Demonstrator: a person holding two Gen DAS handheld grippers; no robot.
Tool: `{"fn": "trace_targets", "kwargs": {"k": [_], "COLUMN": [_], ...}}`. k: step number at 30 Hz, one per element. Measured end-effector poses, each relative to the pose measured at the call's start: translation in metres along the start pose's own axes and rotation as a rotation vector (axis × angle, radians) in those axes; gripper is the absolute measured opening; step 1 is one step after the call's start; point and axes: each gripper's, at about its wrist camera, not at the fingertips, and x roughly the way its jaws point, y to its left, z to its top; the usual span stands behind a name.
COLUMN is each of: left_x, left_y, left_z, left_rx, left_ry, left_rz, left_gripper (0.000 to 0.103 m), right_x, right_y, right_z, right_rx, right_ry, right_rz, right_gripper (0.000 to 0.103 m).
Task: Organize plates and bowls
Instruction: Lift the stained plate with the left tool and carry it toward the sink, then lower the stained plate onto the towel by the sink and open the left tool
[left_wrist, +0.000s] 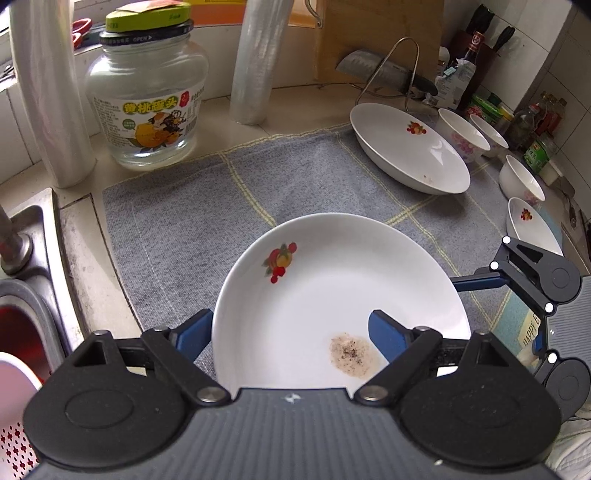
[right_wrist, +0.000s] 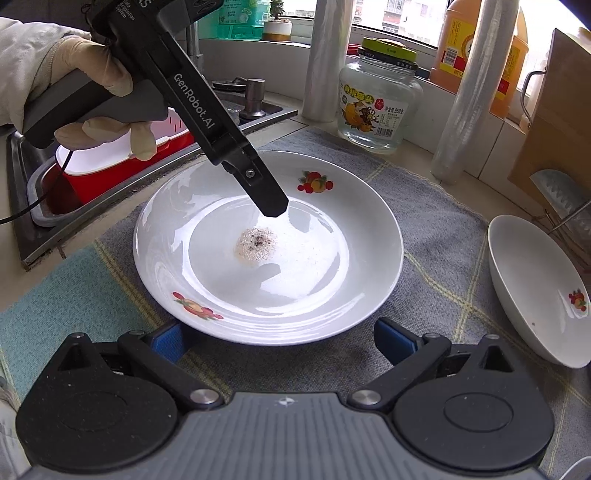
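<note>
Plate (left_wrist: 332, 295), white with fruit prints (a peppery brown stain at its centre), lies flat on the grey cloth (left_wrist: 184, 221) on the table. Left hand-held gripper (left_wrist: 291, 332) straddles its rim, one finger (left_wrist: 388, 336) inside, one outside, jaws parted, not pressing. Right hand-held gripper (right_wrist: 280, 341) hovers wide and empty just beside the near rim. A second plate (left_wrist: 410, 147) and bowls (left_wrist: 463, 134) sit beyond.

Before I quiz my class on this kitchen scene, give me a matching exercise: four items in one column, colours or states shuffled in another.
Items:
1. dirty plate
2. glass jar
3. sink basket
4. cleaver

States:
A. red and white
B. resting in a wire rack
C. speckled residue near its centre
D. closed with a green lid

Pairs: 1-C, 2-D, 3-A, 4-B
</note>
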Motion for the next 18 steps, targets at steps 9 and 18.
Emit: {"fn": "trace_targets", "kwargs": {"k": [9,18], "left_x": [-0.051,-0.053], "left_y": [-0.06,-0.122], "left_z": [-0.023,-0.038], "left_rx": [0.078,0.012], "left_ry": [-0.245,-0.306], "left_rz": [0.196,0.177], "left_gripper": [0.101,0.102], "right_x": [-0.029,-0.07], "right_y": [-0.008,-0.016], "right_z": [-0.016,-0.037], "right_rx": [0.045,0.101], "right_ry": [-0.007,-0.033], "right_rz": [-0.036,-0.104], "right_gripper": [0.103,0.103]}}
